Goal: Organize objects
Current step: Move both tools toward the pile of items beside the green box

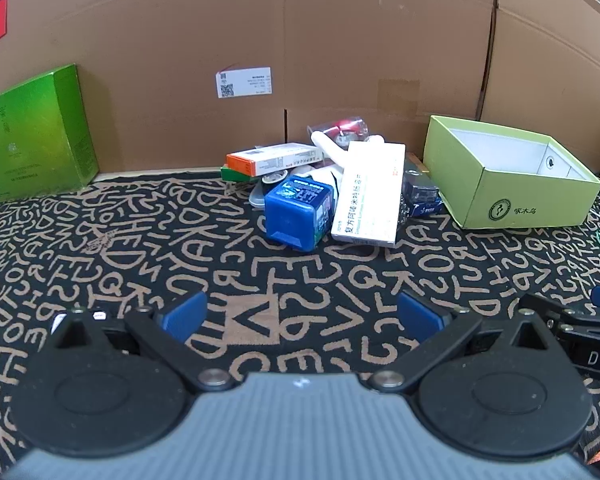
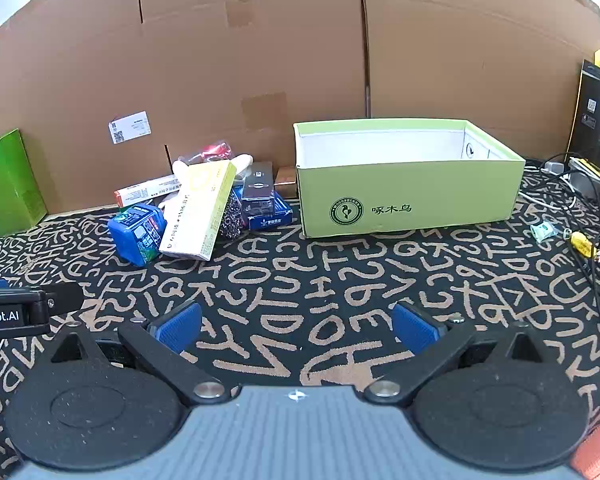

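A pile of small objects lies by the cardboard wall: a blue cube-shaped container (image 1: 298, 212) (image 2: 138, 232), a white and yellow medicine box (image 1: 370, 194) (image 2: 198, 212), an orange and white box (image 1: 274, 158) (image 2: 146, 191), dark blue boxes (image 1: 420, 196) (image 2: 264, 200) and a red item in clear wrap (image 1: 342, 128) (image 2: 208, 152). An open light green box (image 1: 512, 184) (image 2: 404, 196) stands to the right of the pile, and what shows of its inside is bare. My left gripper (image 1: 302, 316) is open and empty, well in front of the pile. My right gripper (image 2: 296, 326) is open and empty, in front of the green box.
A tall dark green box (image 1: 36, 136) (image 2: 4, 184) stands at the far left. Cables, a yellow plug and a black package (image 2: 596, 120) lie at the right. A cardboard wall (image 1: 300, 40) closes the back. A letter-patterned cloth (image 1: 140, 240) covers the table.
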Available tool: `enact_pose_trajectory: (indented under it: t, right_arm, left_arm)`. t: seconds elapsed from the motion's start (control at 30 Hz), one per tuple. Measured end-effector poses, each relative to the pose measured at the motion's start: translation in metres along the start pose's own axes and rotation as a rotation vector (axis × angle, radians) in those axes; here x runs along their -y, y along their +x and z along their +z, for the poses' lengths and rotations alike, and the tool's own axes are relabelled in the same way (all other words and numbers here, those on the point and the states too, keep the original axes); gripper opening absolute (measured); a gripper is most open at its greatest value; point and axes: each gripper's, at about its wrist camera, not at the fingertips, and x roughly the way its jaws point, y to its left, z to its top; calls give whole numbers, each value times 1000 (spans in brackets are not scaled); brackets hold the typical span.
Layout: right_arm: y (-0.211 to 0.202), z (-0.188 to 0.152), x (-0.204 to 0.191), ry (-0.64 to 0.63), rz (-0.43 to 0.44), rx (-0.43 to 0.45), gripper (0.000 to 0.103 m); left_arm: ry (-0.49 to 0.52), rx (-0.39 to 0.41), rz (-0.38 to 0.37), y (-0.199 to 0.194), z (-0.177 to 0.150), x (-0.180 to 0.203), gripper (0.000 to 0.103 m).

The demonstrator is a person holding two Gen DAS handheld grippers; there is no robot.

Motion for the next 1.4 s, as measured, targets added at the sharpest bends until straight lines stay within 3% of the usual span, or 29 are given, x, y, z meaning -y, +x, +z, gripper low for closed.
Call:
enact_pose_trajectory:
  t: [0.87,1.4]
  right_arm:
    - [60,12,-11,-24,24,-87,103]
    - [102,14,-34,-50,59,-149,103]
  left_arm:
    - [-38,-69,-25,58,13,-14,103]
    - [-30,-57,-50,80,31,-26,103]
